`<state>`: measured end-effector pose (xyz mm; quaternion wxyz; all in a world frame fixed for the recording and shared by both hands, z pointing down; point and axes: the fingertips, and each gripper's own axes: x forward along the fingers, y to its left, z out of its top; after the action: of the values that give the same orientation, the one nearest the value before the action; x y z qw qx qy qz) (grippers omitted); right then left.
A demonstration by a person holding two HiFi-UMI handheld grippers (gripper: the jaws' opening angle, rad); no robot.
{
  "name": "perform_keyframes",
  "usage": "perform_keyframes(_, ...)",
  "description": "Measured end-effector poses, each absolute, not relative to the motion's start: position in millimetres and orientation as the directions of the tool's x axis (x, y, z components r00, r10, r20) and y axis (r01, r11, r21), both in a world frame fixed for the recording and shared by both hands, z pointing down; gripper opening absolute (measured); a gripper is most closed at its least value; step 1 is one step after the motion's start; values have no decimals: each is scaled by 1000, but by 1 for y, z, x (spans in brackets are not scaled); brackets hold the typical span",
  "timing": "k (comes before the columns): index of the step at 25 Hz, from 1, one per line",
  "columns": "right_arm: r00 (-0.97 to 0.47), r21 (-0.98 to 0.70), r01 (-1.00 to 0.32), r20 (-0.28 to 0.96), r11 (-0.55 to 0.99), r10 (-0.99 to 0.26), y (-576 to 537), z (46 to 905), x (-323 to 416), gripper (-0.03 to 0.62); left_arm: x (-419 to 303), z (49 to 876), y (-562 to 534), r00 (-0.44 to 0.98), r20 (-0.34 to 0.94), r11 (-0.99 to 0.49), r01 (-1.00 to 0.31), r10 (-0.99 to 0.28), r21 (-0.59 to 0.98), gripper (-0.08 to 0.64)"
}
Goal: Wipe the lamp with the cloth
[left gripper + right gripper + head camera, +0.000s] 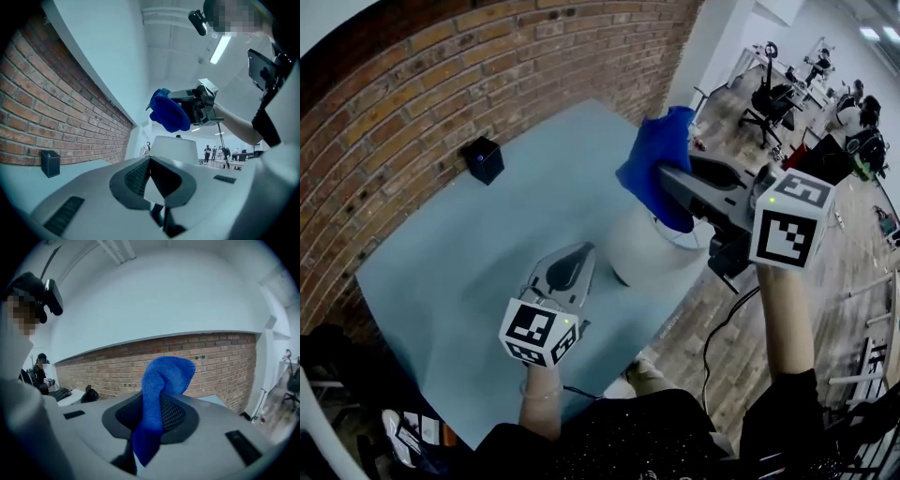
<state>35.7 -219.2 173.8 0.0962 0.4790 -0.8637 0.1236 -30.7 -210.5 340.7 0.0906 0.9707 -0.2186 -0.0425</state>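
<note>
The lamp's white shade stands near the right edge of the pale blue table. Above and just behind it hangs a blue cloth, with my right gripper shut on it. In the right gripper view the cloth bulges up between the jaws and droops below them. My left gripper lies low on the near left side of the shade, shut with nothing in it. From the left gripper view, the shade shows just beyond the jaw tips and the cloth floats over it.
A small black cube sits at the far side of the table by the brick wall. The table's right edge falls away close to the lamp. Office chairs and people stand on the wooden floor beyond.
</note>
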Motion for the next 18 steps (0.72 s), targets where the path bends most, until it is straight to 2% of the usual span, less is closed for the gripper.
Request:
perform_keyframes(7, -232, 98, -956, 322, 276, -918, -218, 222, 19, 81, -49, 344, -202, 913, -59, -898, -383, -404, 216, 9)
perform_keyframes(13, 21, 328, -941, 314, 88, -949, -215, 256, 10, 81, -59, 353, -208, 918, -47, -900, -375, -394, 222, 9)
perform_keyframes(18, 66, 298, -954, 318, 34, -946, -210, 278, -2, 81, -65, 360, -212, 908, -49, -886, -394, -417, 243, 9)
